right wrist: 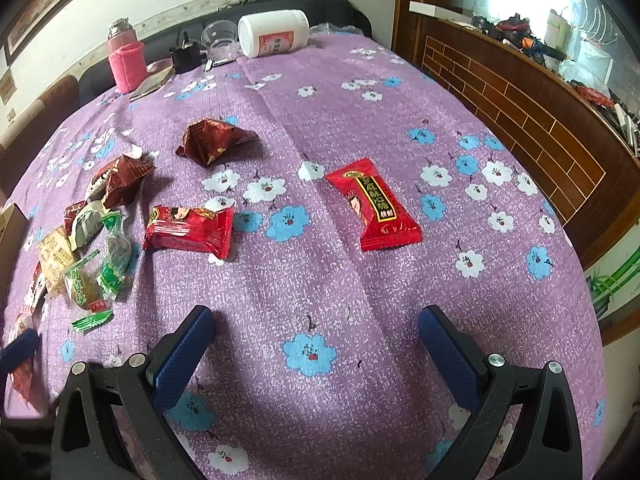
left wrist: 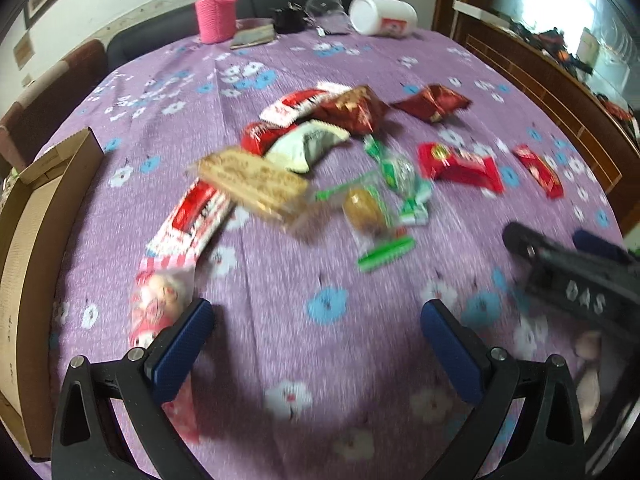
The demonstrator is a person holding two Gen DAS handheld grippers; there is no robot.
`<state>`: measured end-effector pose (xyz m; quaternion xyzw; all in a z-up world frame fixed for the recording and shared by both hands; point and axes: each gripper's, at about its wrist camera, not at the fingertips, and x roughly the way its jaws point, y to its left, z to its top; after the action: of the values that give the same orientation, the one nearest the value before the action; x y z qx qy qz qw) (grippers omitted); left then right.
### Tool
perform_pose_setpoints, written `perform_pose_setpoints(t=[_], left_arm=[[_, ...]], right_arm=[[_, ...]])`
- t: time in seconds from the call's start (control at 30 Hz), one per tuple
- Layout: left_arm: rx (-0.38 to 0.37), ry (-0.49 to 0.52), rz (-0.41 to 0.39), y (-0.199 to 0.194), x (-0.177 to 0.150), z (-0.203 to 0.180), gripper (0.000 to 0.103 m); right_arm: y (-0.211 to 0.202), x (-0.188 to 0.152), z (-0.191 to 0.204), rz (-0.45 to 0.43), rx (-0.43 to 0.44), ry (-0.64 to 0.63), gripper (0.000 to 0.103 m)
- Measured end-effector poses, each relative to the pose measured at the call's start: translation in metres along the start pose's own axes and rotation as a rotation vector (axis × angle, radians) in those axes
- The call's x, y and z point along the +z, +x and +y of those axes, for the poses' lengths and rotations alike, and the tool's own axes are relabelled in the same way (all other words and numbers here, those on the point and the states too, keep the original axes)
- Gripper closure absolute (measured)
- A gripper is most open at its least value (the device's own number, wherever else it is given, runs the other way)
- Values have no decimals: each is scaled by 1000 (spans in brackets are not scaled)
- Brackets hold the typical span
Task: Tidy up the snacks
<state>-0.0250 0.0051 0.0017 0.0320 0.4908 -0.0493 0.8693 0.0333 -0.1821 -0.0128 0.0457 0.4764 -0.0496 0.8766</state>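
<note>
Wrapped snacks lie scattered on a purple flowered tablecloth (left wrist: 280, 292). In the left wrist view my left gripper (left wrist: 316, 320) is open above bare cloth; a pink-and-red packet (left wrist: 176, 256) lies by its left finger. Beyond it are a tan cracker bar (left wrist: 256, 184), green-wrapped sweets (left wrist: 384, 200) and red packets (left wrist: 460, 164). The right gripper's body (left wrist: 568, 268) enters at the right edge. In the right wrist view my right gripper (right wrist: 316, 320) is open and empty, with a red packet (right wrist: 374, 206) ahead of it, another red packet (right wrist: 190, 230) to the left and a dark red bag (right wrist: 214, 142) farther off.
An open cardboard box (left wrist: 44, 216) stands at the table's left edge. At the far edge are a pink bottle (left wrist: 216, 8), a white jar on its side (left wrist: 384, 16) and a clear cup (left wrist: 326, 6). A wooden cabinet (right wrist: 520, 108) runs along the right.
</note>
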Motion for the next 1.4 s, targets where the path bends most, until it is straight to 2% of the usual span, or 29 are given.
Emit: perform_pose_setpoints(t=[0.27,0.33,0.4,0.5,0.53,0.6,0.63,0.67,0.7,0.77,0.8,0.87,0.97,1.03,1.1,1.17,1.23,1.3,1.33,1.37,1.4], left_arm=[[-63,48,8,-11,-11,-1,0],[-131,23,-3,-21,-15,4,9],[-171,8,-51,-40,-22,12,16],[-168,-10,-203,-90,-33,31,16],[-159,-14,-270,-112,-36,40,16],[-102,-22,-421,-163,-43,57,15],[-56,-28,-527,-199,-49,68,15],[-30,-33,-589,-221,-51,77,15],[-2,-43,-664,-252,-54,88,15],[33,-66,-758,-298,-51,106,8],[54,-81,-807,-327,-46,116,0],[81,-93,-879,-370,-31,131,0],[151,-102,-975,-427,-4,150,0],[165,-90,-966,-443,16,163,0],[121,-119,-905,-434,28,178,0],[42,-169,-846,-416,24,194,0],[-45,-214,-767,-381,15,205,0],[-109,-251,-678,-335,5,211,0],[-138,-261,-623,-307,3,211,0],[-168,-260,-565,-280,-4,207,3],[-191,-261,-519,-259,-9,205,17]], right_arm=[[-5,-5,0,0,-10,7,1],[-7,-7,0,-4,-13,8,1],[-9,-9,-1,-8,-10,5,1],[-14,-13,-2,-24,1,1,1],[-22,-15,-3,-60,-12,8,3],[-40,-20,-3,-122,-54,-6,7],[-52,-22,-1,-152,-63,-25,12],[-69,-23,0,-185,-52,-41,18],[-91,-22,1,-222,-23,-47,20],[-139,-14,2,-308,14,-49,21],[-169,-6,4,-368,21,-53,21],[-227,12,10,-470,60,-63,21],[-308,37,20,-602,169,-59,21],[-342,49,29,-622,289,-59,18],[-346,49,39,-587,385,-74,14],[-320,40,54,-499,463,-92,14],[-276,29,70,-388,492,-128,15],[-224,15,83,-281,489,-142,33],[-192,9,87,-200,503,-135,49],[-161,5,88,-128,527,-114,59],[-140,2,87,-89,540,-96,60]])
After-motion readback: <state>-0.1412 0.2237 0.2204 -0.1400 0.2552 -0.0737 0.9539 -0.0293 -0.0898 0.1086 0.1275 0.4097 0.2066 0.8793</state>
